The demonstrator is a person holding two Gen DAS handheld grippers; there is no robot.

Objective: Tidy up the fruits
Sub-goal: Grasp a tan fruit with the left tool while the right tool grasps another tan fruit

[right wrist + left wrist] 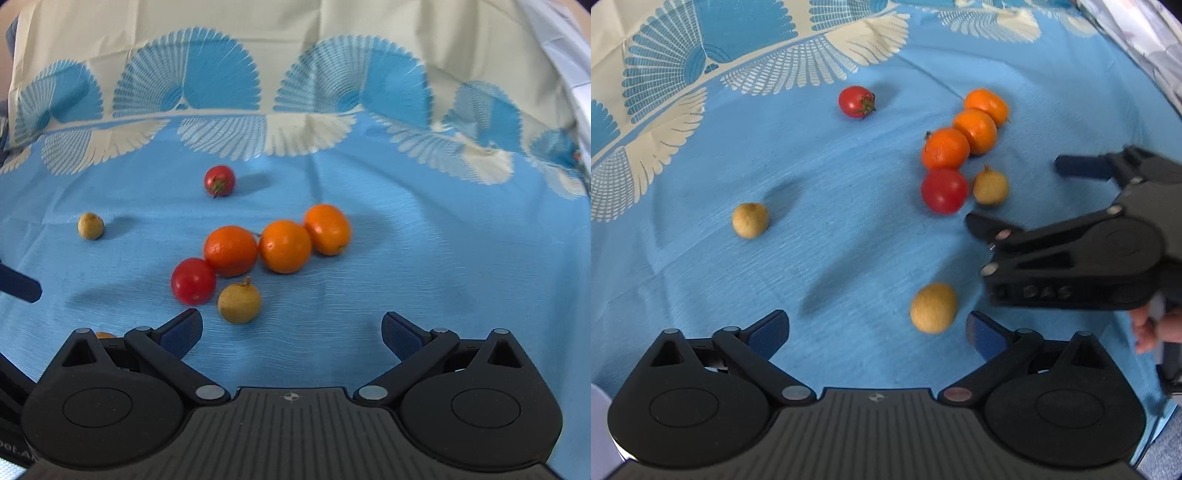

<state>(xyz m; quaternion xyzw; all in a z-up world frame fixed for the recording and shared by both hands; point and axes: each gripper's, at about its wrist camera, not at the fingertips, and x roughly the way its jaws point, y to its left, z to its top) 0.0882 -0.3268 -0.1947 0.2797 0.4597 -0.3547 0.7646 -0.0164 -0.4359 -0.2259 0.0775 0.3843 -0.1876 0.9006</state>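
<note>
Left tongs (877, 328) spread wide, empty, low over blue cloth (812, 166); tan fruit (933, 307) just beside right finger. Right tongs (291, 330) spread wide too, empty. Three oranges (284, 245) touching in row mid-cloth, red tomato (193, 281) touching near end, second tan fruit (239, 302) beside. Far left: lone tomato (219, 180), third tan fruit (91, 225).

Home: patterned tablecloth (406, 236), fruit

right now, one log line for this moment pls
left gripper: open, empty | right gripper: open, empty | oranges: three in a row | cloth: tomatoes, longans loose
</note>
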